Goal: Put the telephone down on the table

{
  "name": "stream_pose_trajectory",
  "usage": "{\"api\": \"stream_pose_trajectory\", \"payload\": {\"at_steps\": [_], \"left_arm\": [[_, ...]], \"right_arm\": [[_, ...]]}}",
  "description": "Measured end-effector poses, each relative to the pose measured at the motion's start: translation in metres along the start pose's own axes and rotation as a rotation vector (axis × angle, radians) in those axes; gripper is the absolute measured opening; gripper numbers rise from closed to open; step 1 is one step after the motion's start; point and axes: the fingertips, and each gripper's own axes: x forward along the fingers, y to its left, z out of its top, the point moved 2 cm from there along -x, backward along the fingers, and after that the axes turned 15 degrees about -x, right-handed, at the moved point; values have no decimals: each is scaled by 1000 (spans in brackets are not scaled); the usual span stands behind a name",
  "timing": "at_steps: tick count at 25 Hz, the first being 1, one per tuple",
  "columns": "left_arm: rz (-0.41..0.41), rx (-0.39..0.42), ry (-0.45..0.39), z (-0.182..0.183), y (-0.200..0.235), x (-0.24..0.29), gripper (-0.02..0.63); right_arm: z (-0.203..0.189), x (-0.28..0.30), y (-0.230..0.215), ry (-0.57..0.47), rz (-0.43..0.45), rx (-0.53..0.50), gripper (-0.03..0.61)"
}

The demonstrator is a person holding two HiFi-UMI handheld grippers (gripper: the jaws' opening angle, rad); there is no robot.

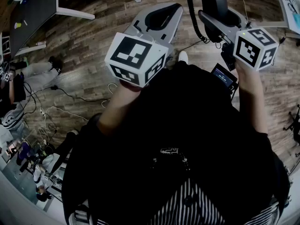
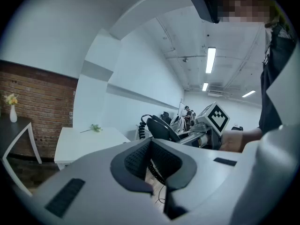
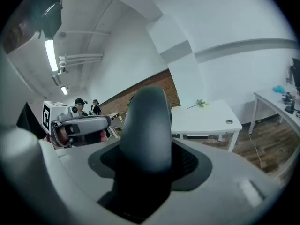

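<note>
The black telephone handset (image 1: 213,3) stands upright between the jaws of my right gripper (image 1: 216,14), which is shut on it; its coiled cord (image 1: 191,12) hangs beside it above the wood floor. Seen from the right gripper view, the handset (image 3: 145,121) fills the gap of the right gripper (image 3: 145,165). My left gripper (image 1: 161,14) is held level beside it, open and empty. Only floor shows between the pads of the left gripper (image 2: 153,167). From there the handset (image 2: 161,128) and the right gripper's marker cube (image 2: 216,118) show ahead. Both grippers are raised in front of the person's dark top.
A white table (image 2: 91,139) with a flower sprig stands by the white wall, also in the right gripper view as the white table (image 3: 201,118). A dark table (image 1: 33,8) is at the upper left. Cables (image 1: 61,95) and people (image 1: 18,93) are on the floor at left.
</note>
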Motion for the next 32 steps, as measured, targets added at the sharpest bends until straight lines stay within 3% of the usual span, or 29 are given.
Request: {"api": "stream_pose_trajectory", "payload": {"at_steps": [9, 21, 32], "left_arm": [[30, 15, 20, -21, -19, -8, 8], [84, -8, -27, -10, -8, -6, 8], [64, -66, -69, -7, -23, 10, 8]], "right_arm": [[-9, -15, 17, -29, 52, 33, 273], [0, 3, 9, -27, 135, 15, 273], [3, 2, -11, -62, 213, -17, 273]]}}
